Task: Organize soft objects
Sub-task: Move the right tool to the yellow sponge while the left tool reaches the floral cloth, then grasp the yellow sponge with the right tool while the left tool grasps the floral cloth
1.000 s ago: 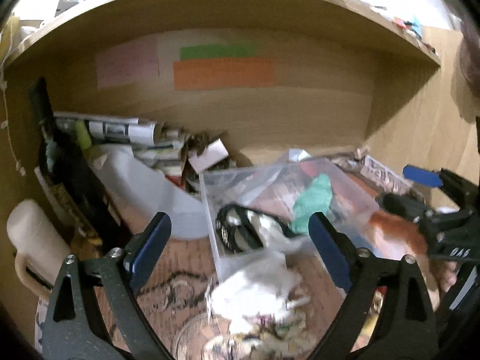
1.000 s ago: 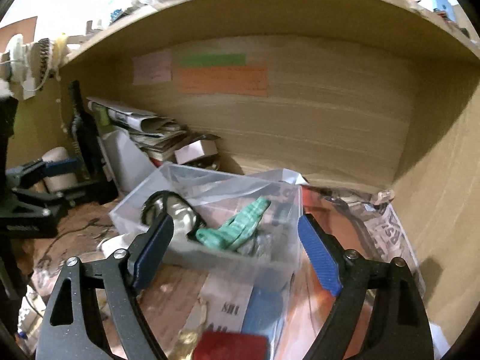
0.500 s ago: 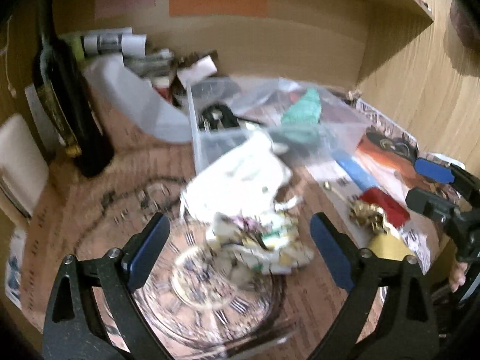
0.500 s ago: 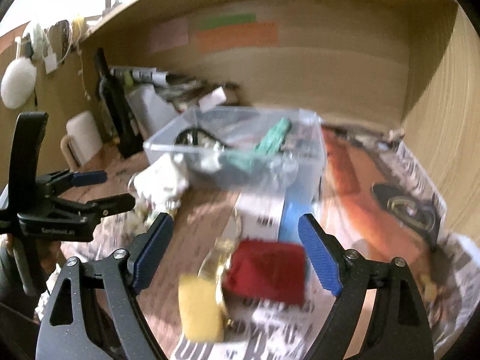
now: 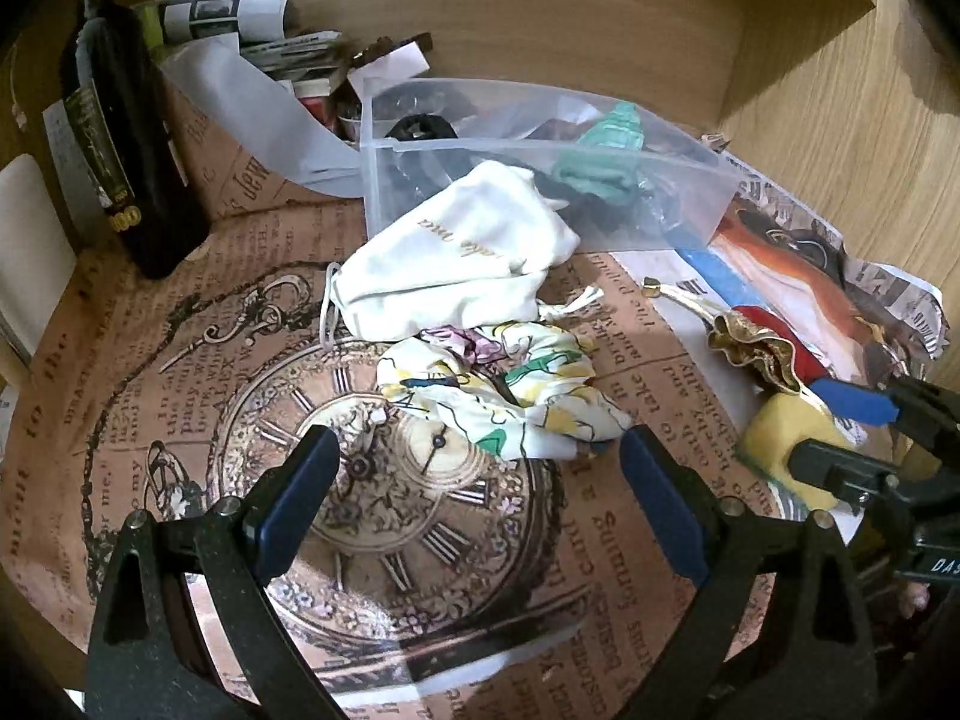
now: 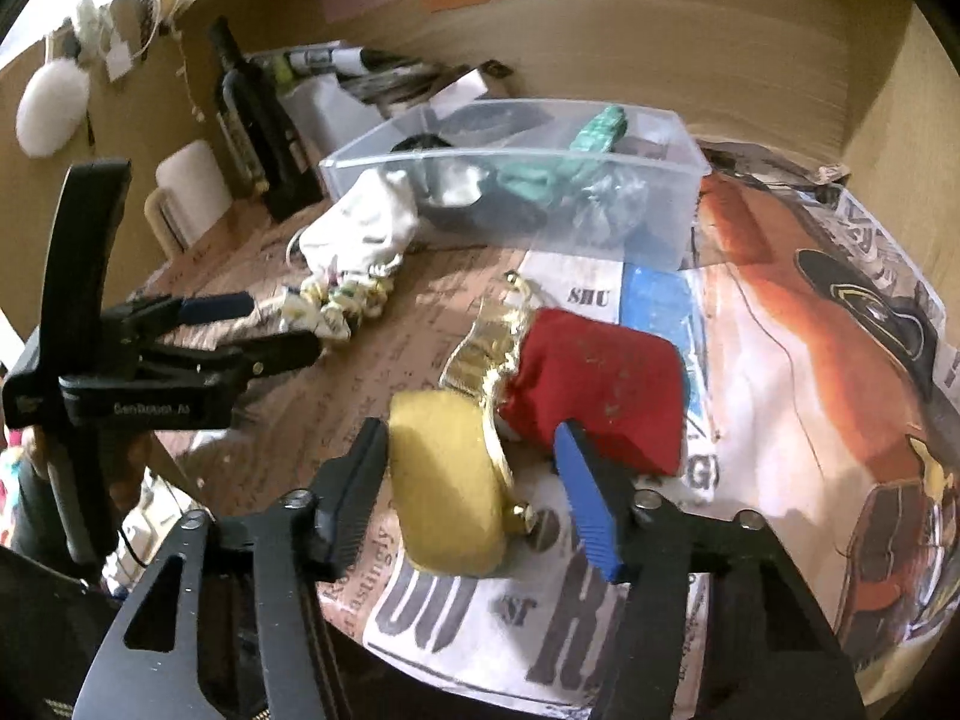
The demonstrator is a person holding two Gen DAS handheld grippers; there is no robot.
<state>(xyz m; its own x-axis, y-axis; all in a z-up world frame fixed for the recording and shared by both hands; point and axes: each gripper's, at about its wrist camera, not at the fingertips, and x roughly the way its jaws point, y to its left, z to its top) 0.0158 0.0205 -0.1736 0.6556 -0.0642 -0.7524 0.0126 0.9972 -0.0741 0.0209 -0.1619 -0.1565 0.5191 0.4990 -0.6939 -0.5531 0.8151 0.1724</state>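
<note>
The soft yellow pouch (image 6: 447,483) lies on the paper-covered surface (image 6: 780,360), between my right fingers (image 6: 585,498), which are open around it. The red cloth bag (image 6: 600,387) touches it. My left fingers (image 5: 657,492) are spread wide by the crumpled flowery cloth (image 5: 504,393), near the clear plastic box (image 5: 540,144).

A plain white pouch (image 5: 462,252) with gold lettering, a floral-printed white cloth (image 5: 510,396), a yellow sponge (image 6: 447,486), a red pouch (image 6: 600,387) frilled in gold, a teal cloth (image 6: 564,171).
</note>
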